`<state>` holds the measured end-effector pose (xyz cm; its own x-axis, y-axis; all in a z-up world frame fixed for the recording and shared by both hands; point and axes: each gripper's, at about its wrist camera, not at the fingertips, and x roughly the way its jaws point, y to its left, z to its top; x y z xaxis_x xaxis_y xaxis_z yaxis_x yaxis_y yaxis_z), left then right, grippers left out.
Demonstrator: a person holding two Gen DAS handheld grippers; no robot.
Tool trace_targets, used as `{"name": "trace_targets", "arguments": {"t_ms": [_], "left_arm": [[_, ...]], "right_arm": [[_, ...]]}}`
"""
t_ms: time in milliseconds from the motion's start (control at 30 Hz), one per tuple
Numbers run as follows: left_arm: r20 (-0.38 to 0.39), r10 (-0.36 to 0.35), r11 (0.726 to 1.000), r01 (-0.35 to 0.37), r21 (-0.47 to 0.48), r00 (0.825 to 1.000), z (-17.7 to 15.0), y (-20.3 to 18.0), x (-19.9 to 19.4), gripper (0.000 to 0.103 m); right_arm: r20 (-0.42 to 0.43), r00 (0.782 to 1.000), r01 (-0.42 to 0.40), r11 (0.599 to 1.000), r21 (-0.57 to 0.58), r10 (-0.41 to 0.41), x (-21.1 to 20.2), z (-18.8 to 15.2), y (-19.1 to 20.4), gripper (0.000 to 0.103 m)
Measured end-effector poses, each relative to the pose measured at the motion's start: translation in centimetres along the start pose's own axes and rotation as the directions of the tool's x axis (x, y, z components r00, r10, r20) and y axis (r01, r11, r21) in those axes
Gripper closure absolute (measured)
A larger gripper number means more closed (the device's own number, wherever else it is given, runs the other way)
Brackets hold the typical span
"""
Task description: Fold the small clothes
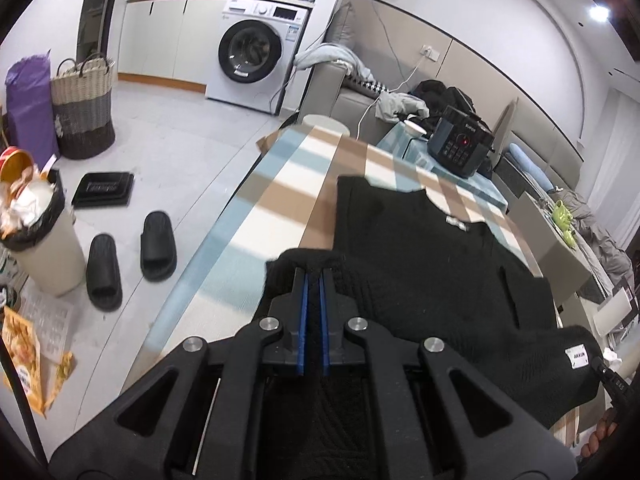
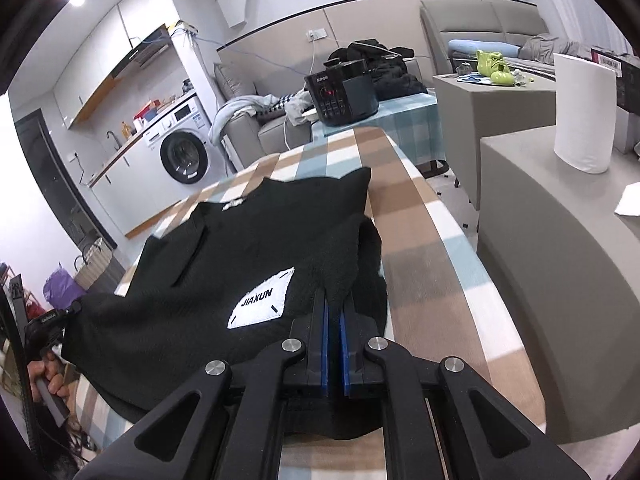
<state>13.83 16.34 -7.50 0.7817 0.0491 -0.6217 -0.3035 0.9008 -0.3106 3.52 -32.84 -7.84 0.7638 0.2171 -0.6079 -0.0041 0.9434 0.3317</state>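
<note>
A black knitted short-sleeved top (image 1: 420, 264) lies spread on the checked brown, blue and white cloth of the tabletop (image 1: 280, 200), filling the centre and right of the left wrist view. The left tool (image 1: 314, 276) sits at lower centre of that frame, its blue-lined fingers (image 1: 303, 320) drawn nearly together with only a narrow slit between them, and a fold of the black knit at the garment's left edge is pinched at their tips. The rest of the top stretches away from the tool toward the upper right, its neck label facing the far end of the tabletop.

In the right wrist view, the right tool (image 2: 334, 300) is at lower centre, likewise closed to a thin gap on a bunched piece of the garment's right side. The top (image 2: 248, 248) extends from it toward the upper left of the frame, with a white "JIAXUN" patch (image 2: 262, 300) just left of the fingers. A black electric cooker (image 2: 340, 92) stands at the far end, near the top centre, well apart from the garment.
</note>
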Motion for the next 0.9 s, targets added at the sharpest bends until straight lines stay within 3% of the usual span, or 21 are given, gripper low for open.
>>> {"name": "trace_targets", "arguments": {"t_ms": [133, 233, 333, 400, 433, 467, 533, 567, 733, 900], "left_arm": [[-0.010, 0.006, 1.000, -0.006, -0.020, 1.000, 2.0, -0.5, 2.3, 0.101], [-0.064, 0.017, 0.999, -0.019, -0.031, 0.998, 2.7, -0.6, 4.7, 0.100], [-0.108, 0.030, 0.999, -0.033, -0.024, 0.994, 2.0, -0.3, 6.1, 0.100], [-0.148, 0.031, 0.999, -0.036, -0.035, 0.988, 1.3, 0.2, 6.6, 0.097], [-0.167, 0.023, 0.999, -0.031, -0.040, 0.986, 0.9, 0.6, 6.8, 0.086], [-0.188, 0.015, 0.998, -0.025, -0.052, 0.982, 0.4, 1.0, 6.7, 0.069], [-0.191, 0.006, 0.997, -0.021, -0.076, 0.982, -0.8, 2.0, 6.0, 0.043], [-0.189, 0.001, 0.997, -0.016, -0.081, 0.982, -1.6, 2.4, 5.6, 0.040], [-0.219, 0.000, 0.999, -0.010, -0.045, 0.976, -3.9, 2.4, 5.5, 0.040], [-0.184, 0.008, 1.000, -0.009, -0.003, 0.983, -4.8, 1.1, 5.6, 0.040]], "right_arm": [[-0.049, 0.998, 0.043, 0.999, 0.029, -0.042, 2.1, -0.4, -0.2, 0.099], [-0.099, 0.991, 0.089, 0.995, 0.034, -0.086, 3.4, -1.0, -0.8, 0.099], [-0.150, 0.982, 0.118, 0.993, 0.013, -0.115, 4.2, -1.2, -1.0, 0.098], [-0.149, 0.984, 0.101, 0.994, 0.033, -0.095, 4.0, -1.3, -1.4, 0.091], [-0.147, 0.986, 0.088, 0.995, 0.051, -0.080, 3.8, -1.2, -1.6, 0.083], [-0.140, 0.988, 0.075, 0.994, 0.077, -0.063, 3.7, -1.2, -2.0, 0.069], [-0.122, 0.992, 0.041, 0.991, 0.126, -0.025, 3.6, -1.1, -2.8, 0.055], [-0.125, 0.992, 0.039, 0.990, 0.138, -0.021, 3.7, -1.1, -2.9, 0.055], [-0.150, 0.989, 0.023, 0.989, 0.148, -0.001, 5.2, -1.0, -2.5, 0.055], [-0.158, 0.987, 0.031, 0.995, 0.099, -0.015, 6.5, -0.5, -1.2, 0.058]]}}
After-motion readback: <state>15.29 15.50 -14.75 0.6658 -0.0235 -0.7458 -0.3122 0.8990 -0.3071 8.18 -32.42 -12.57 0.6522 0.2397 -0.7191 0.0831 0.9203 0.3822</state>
